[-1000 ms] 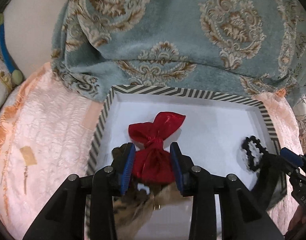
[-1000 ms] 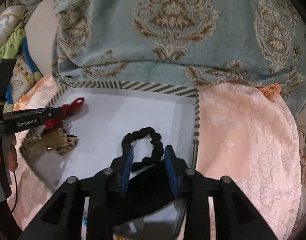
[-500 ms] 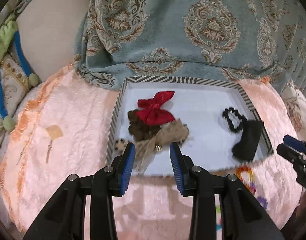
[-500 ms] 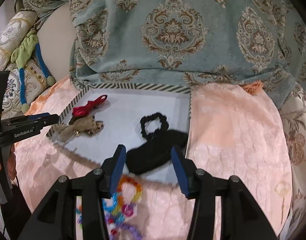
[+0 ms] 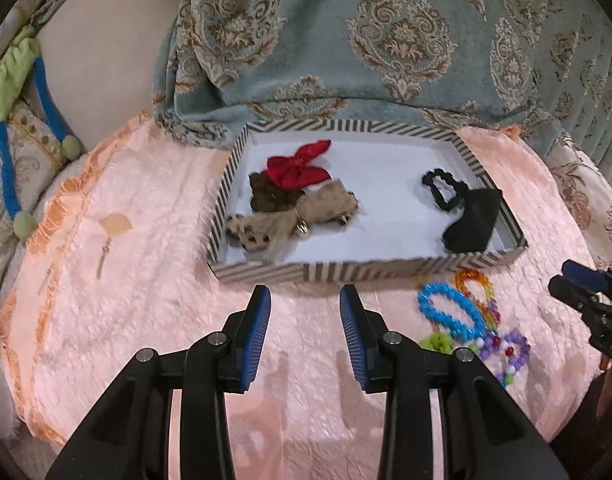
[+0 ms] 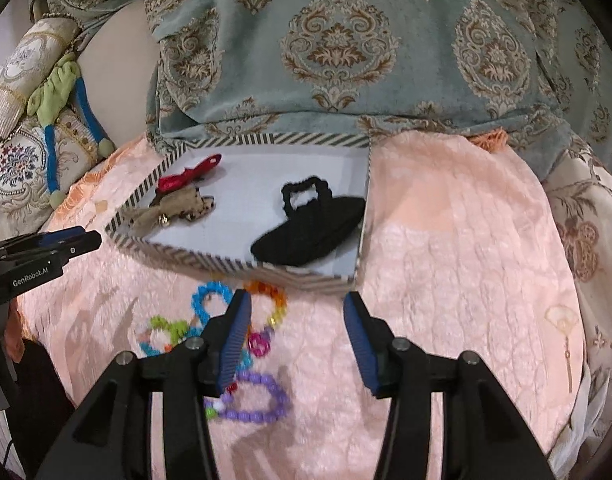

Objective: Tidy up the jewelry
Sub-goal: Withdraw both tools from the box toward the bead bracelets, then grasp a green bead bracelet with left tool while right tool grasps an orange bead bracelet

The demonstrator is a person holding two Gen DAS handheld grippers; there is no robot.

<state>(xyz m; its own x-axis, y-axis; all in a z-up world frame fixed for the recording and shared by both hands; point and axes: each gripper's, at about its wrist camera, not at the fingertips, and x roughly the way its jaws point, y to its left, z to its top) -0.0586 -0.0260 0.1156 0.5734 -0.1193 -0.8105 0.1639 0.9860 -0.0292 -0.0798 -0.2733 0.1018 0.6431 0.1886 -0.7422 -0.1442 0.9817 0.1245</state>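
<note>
Bracelets (image 6: pixel 226 344) next: the beaded pile lies on the pink cover at 6 o'clock of the striped tray (image 6: pixel 242 266), outside it, with bows and black scrunchie (image 6: pixel 302 196) already inside. Right gripper (image 6: pixel 296 340) jaws have just been opening, now moderately wide and empty, left pad over the beads. Left gripper (image 5: pixel 304 336) is narrower, empty; I'd pinch one loop, not the tangle.

We're looking steeply down along each gripper's jaws at the pink bedspread (image 5: pixel 146 320). Left wrist view is sitting near the striped tray (image 5: pixel 345 270), right wrist view likewise; both are sharing the tray (image 6: pixel 242 266) and bead bracelets (image 6: pixel 210 300).
</note>
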